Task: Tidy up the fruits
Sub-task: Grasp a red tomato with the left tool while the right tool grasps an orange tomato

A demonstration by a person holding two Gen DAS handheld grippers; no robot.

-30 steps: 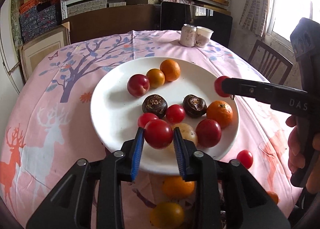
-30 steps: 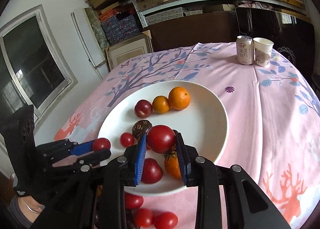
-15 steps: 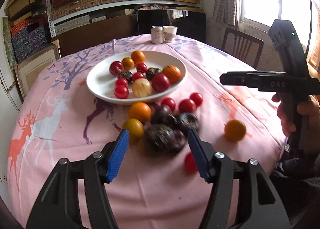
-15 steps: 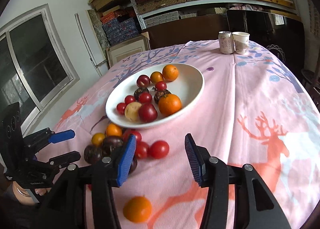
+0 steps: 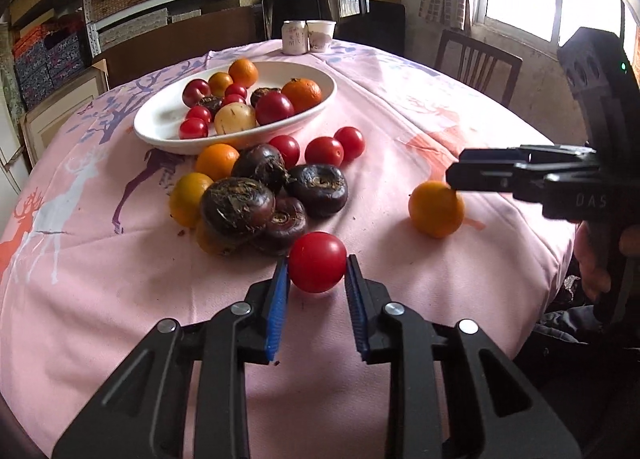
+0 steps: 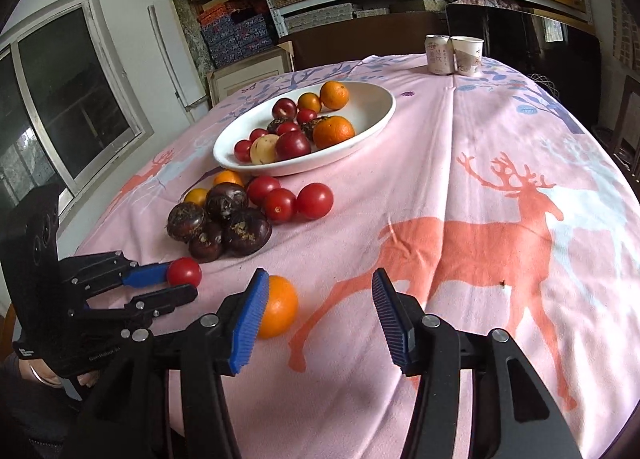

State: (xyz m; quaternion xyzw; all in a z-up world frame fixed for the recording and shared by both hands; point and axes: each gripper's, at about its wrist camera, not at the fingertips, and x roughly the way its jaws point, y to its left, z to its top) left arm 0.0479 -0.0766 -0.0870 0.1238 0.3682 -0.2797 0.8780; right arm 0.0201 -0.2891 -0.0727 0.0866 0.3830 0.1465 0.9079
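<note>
Bracketing a red tomato (image 5: 317,261), the left gripper (image 5: 317,291) has a blue pad close against each side of the fruit, which sits on the pink tablecloth (image 5: 100,279); whether the pads actually press on it cannot be told. Just beyond the left fingertips lies a heap of dark brown water chestnuts (image 5: 256,203), with small oranges (image 5: 216,161) tucked against the heap's left side and three more tomatoes (image 5: 325,151) behind it. Farther ahead stands the white plate (image 5: 160,131), holding tomatoes, plums, oranges, a pale yellowish fruit and a few chestnuts. A can (image 5: 294,37) and a paper cup (image 5: 320,35) stand side by side at the table's far edge.

The right gripper (image 6: 318,319) hangs with its jaws wide apart and nothing between them. A lone orange (image 6: 279,311) rests on the cloth just beside the outer face of its left finger, partly hidden by that pad, not inside the gap. From the right wrist camera the left gripper appears off to the left with the tomato at its tips, and the chestnut heap and plate lie ahead and to the left of the right fingertips. A red deer print on the cloth stretches ahead and right of the right finger.
</note>
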